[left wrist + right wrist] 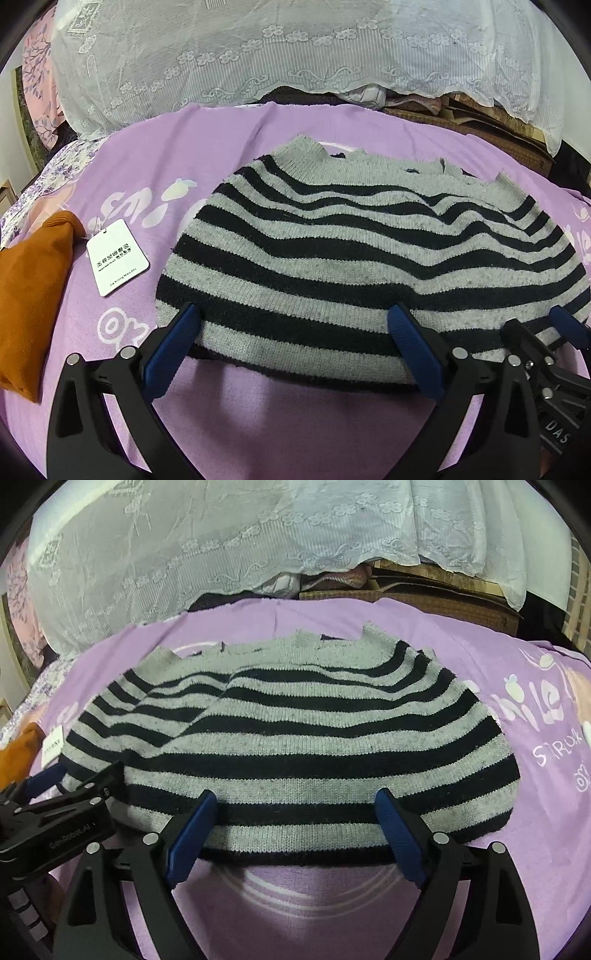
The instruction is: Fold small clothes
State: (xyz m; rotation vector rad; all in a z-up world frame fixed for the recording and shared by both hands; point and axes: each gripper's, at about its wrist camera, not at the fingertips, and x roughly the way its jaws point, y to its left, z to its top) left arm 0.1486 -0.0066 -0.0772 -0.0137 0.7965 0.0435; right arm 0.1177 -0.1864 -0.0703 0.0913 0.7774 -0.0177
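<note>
A small grey and black striped knit sweater lies flat on a purple cloth, its sleeves folded over the body and its ragged collar at the far edge. It also fills the right wrist view. My left gripper is open, its blue fingertips over the sweater's near-left hem. My right gripper is open over the near-right hem. Each gripper shows at the edge of the other's view, the right and the left. Neither holds anything.
An orange folded garment with a white hang tag lies on the purple cloth at the left. A white lace cover drapes over a pile behind the cloth. Brown boxes stand at the back right.
</note>
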